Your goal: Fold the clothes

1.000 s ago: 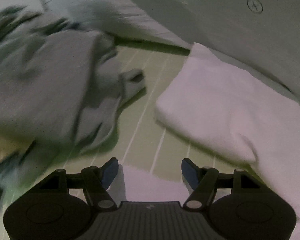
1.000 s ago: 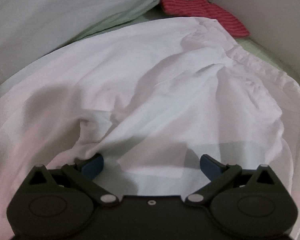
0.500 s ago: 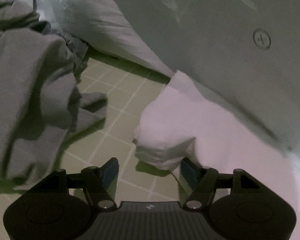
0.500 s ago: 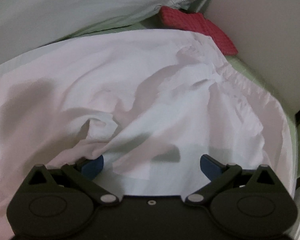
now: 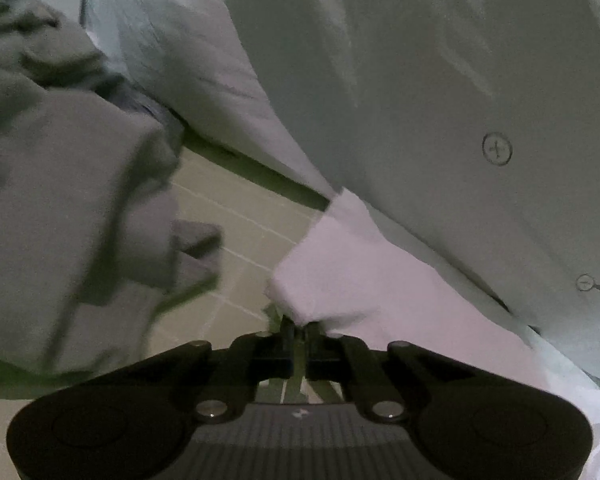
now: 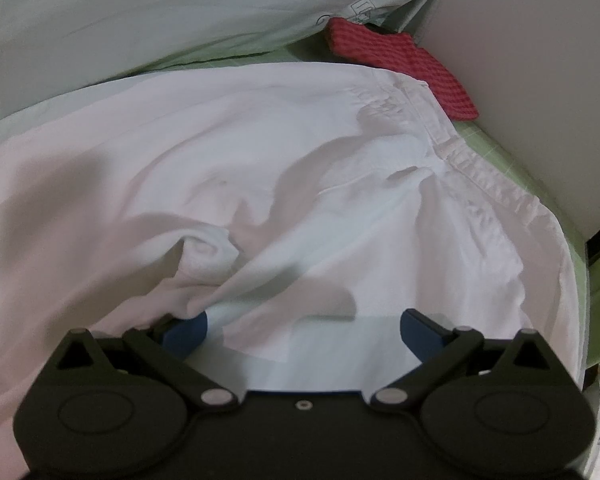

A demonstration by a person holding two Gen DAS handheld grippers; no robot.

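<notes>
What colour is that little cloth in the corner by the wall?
Red cloth, with faint darker stripes; the right wrist view shows it best.

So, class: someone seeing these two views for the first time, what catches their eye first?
The white garment sprawls crumpled across the right view, under the open right gripper. A red cloth stands out beyond it, by the wall. In the left view, the left gripper pinches a white corner beside a grey pile.

Right tool [image 6: 304, 326] — black body, blue pads [image 6: 188, 330], silver pivot screws.
</notes>
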